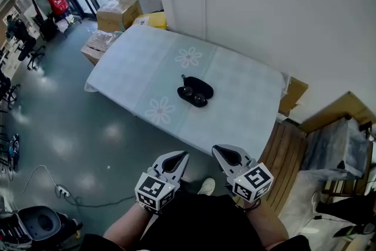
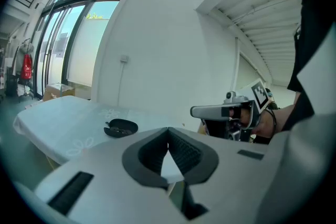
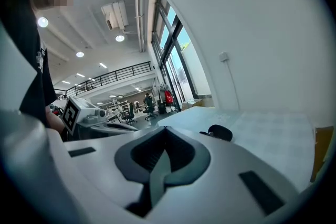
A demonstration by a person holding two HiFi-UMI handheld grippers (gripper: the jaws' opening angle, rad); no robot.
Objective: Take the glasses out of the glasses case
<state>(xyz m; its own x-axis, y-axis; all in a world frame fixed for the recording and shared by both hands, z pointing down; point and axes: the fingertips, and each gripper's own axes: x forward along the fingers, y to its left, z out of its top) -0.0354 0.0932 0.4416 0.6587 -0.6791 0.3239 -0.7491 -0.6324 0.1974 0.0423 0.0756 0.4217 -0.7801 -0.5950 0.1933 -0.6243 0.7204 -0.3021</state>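
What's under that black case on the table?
The glasses case lies on a pale checked tablecloth with flower prints. The cloth drapes over the edges and covers the tabletop, so that cannot be seen.

White-shelled left tongs (image 1: 184,155), right tongs (image 1: 215,150); dark jaw lining, black-and-white marker cube (image 1: 155,191) each; black top (image 1: 200,226), white shoe (image 1: 206,186).

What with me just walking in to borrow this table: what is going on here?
A person stands at the table with a gripper in each hand. The left gripper and right gripper are both shut and empty, held close to the body near the table's near edge. The black glasses case lies mid-table, apparently open with the glasses inside. Neither gripper touches it, so the glasses are not out yet.
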